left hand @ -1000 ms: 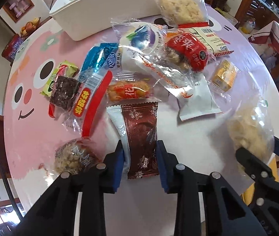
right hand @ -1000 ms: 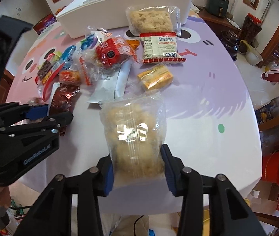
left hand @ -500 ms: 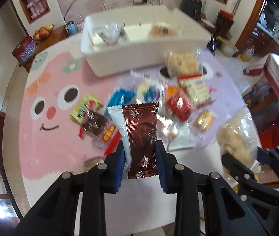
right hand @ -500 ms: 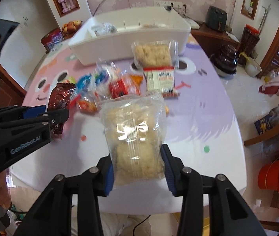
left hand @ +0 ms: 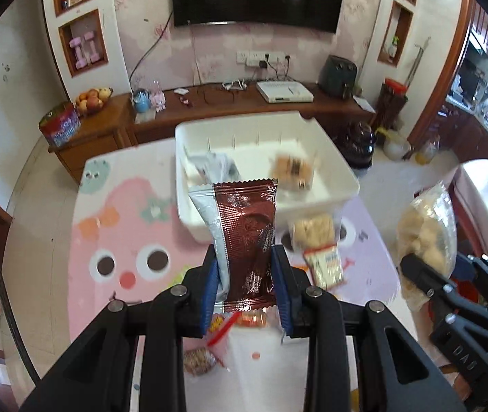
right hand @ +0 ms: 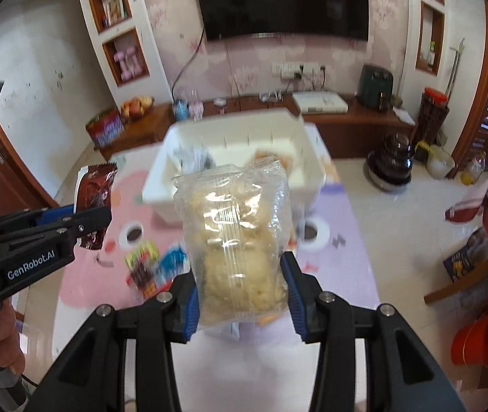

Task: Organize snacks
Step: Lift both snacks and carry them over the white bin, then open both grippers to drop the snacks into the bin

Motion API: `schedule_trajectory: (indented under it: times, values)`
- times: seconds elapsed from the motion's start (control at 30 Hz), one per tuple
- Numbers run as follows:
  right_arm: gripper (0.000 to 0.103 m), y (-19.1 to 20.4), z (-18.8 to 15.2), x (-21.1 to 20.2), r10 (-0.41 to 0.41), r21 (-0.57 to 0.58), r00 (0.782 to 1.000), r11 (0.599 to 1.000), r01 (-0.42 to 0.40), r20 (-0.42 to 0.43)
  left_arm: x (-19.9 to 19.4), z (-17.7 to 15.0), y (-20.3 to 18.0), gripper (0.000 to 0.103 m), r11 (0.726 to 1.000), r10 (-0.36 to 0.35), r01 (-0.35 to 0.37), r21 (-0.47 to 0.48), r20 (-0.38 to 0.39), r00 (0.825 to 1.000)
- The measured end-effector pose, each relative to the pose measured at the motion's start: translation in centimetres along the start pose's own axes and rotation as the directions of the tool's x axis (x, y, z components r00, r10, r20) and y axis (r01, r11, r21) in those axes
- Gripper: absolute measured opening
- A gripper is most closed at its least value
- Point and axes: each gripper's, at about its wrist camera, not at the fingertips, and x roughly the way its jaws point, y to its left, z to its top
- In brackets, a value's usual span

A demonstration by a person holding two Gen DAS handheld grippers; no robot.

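Left gripper (left hand: 245, 286) pinching a brown snack packet (left hand: 249, 240), right gripper (right hand: 242, 295) pinching a clear bag of puffed snacks (right hand: 240, 240), white bin (left hand: 322, 158) at the table's far edge

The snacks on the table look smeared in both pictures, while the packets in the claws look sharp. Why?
Left wrist view: brown packet crisp, loose snacks and white bin motion-blurred. Right wrist view: clear bag sharp with glare streaks, table smeared; fisheye bends the walls.

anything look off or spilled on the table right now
Nothing spilled or damaged. Loose snack packets lie scattered on the table in front of the white bin, unsorted. The left gripper holds a brown packet, the right gripper a clear bag.
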Motion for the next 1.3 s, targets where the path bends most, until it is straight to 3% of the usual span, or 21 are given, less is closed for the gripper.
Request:
schedule_trajectory:
  times: [0.27, 0.53, 0.87, 1.3]
  values:
    - [0.043, 0.4, 8.0, -1.8, 0.01, -0.01, 0.994, 1.0, -0.009, 0.113, -1.1, 5.3, 1.4, 0.028, 1.0, -0.003, 0.004, -0.011, 0.051, 0.999]
    - [0.043, 1.6, 13.4, -0.7, 0.013, -0.027, 0.989, 1.0, -0.009, 0.151, 0.2, 10.0, 2.3, 0.028, 1.0, -0.005, 0.006, -0.013, 0.087, 0.996]
    - [0.043, 1.9, 17.9, 2.8, 0.001, 0.005, 0.99, 1.0, -0.002, 0.144, 4.6, 14.1, 1.8, 0.029, 1.0, 0.009, -0.012, 0.028, 0.1, 0.995]
    - [0.043, 2.3, 20.2, 7.8, -0.014, 0.021, 0.996, 1.0, 0.012, 0.086, 11.2, 16.2, 2.1, 0.029, 0.999, 0.012, -0.014, 0.048, 0.046, 0.999]
